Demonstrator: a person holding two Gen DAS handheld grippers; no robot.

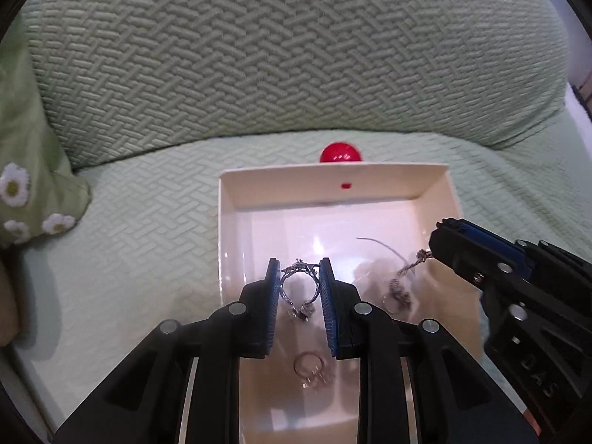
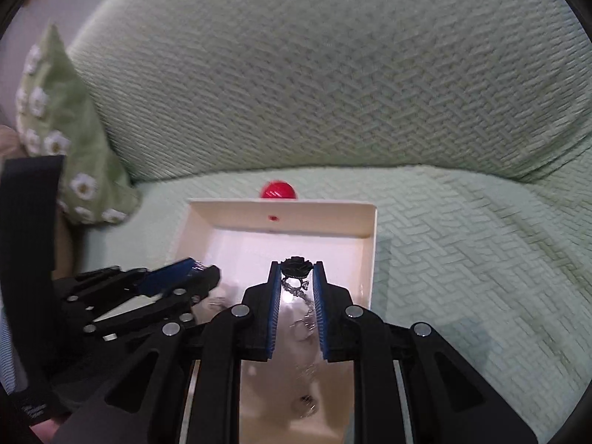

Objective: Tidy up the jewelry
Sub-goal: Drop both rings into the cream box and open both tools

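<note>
Silver ring [image 1: 299, 284] sits pinched in my left gripper [image 1: 299, 277] above the white box [image 1: 333, 175] near its left wall; my right gripper [image 2: 296, 277] clamps a black-flower ring [image 2: 295, 267]. More jewelry [image 1: 310, 368] lies loose on the box floor, so I judge sorting unfinished.

Open-topped white tray [image 1: 436, 181] on green sofa seat [image 1: 148, 203]; access from above only, walls bound all visible sides. Both grippers occupy the tray interior: left gripper [image 1: 299, 272] centre, right gripper [image 1: 440, 238] entering over the right wall, close beside it. Red ball [image 1: 340, 153] sits just behind the far wall. Floral cushion [image 1: 22, 192] blocks the left; backrest [image 1: 296, 55] closes the rear.
</note>
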